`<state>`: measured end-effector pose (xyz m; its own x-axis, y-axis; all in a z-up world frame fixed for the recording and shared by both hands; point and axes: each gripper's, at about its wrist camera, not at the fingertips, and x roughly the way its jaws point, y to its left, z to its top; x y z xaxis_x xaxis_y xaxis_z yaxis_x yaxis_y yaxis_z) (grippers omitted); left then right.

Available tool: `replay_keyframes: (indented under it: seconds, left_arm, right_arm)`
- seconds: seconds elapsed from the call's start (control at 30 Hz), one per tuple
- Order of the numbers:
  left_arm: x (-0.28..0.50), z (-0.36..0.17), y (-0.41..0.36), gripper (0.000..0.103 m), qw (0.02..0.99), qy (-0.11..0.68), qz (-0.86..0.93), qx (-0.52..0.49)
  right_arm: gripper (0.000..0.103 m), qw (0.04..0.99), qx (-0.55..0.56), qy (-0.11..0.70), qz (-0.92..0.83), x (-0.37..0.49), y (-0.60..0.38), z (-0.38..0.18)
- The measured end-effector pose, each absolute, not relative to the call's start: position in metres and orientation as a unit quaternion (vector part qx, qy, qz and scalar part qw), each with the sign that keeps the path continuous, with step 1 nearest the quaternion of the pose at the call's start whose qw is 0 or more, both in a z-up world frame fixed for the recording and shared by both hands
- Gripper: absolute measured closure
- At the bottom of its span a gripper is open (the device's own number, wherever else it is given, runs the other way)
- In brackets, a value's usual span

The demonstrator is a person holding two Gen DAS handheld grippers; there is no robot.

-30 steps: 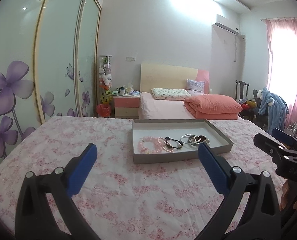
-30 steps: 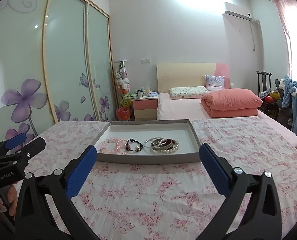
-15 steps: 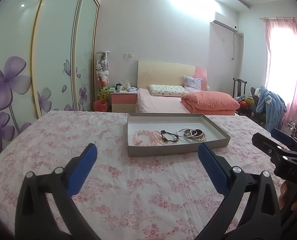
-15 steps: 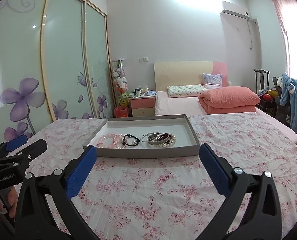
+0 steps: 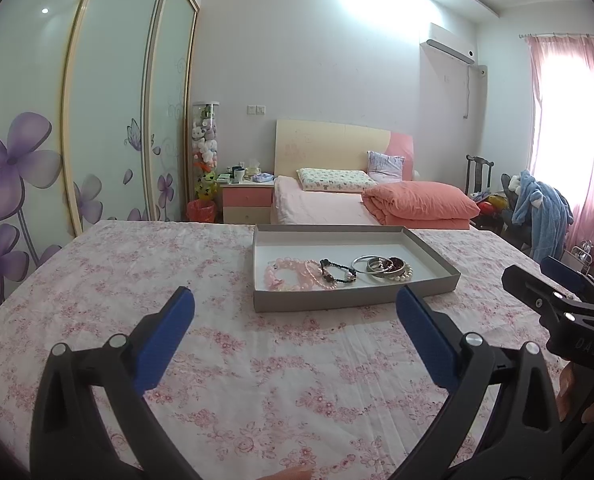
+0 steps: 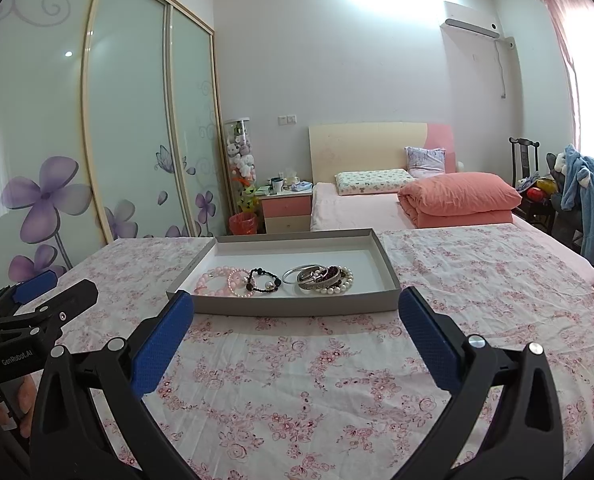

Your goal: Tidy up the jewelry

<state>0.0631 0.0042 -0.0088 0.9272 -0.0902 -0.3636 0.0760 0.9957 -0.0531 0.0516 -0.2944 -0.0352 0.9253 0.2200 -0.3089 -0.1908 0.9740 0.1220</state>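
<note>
Currently both my claws hover over the floral bedspread (image 6: pixel 297 380), nothing gripped: left gripper (image 5: pixel 295 304) spread wide, right gripper (image 6: pixel 296 299) spread wide too. Just beyond the fingertips sits the grey tray (image 6: pixel 297 307), toward the spread's far edge. Inside, along its near wall: pink bead bracelets (image 6: pixel 217 282), black bead bracelet (image 6: pixel 262 281), silver bangles (image 6: pixel 309 274) piled with a pearl strand (image 6: pixel 339 287).

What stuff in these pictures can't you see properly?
- Bangle pile: too small and tangled to count in either view.
- Front strip of the tray floor: hidden behind its near wall, right wrist view.
- Right tool: cut off by the left wrist view's edge.
- Nightstand items: too small.
</note>
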Motion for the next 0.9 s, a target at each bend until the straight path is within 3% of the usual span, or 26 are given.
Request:
replay_keyframes:
  seconds: [0.9]
  left_arm:
    - [0.0643,-0.0139,0.0003,0.004,0.981,0.191,-0.042,-0.014]
  right_arm:
    - [0.002,0.98,0.045,0.163,0.105,0.0522,-0.295,-0.0358]
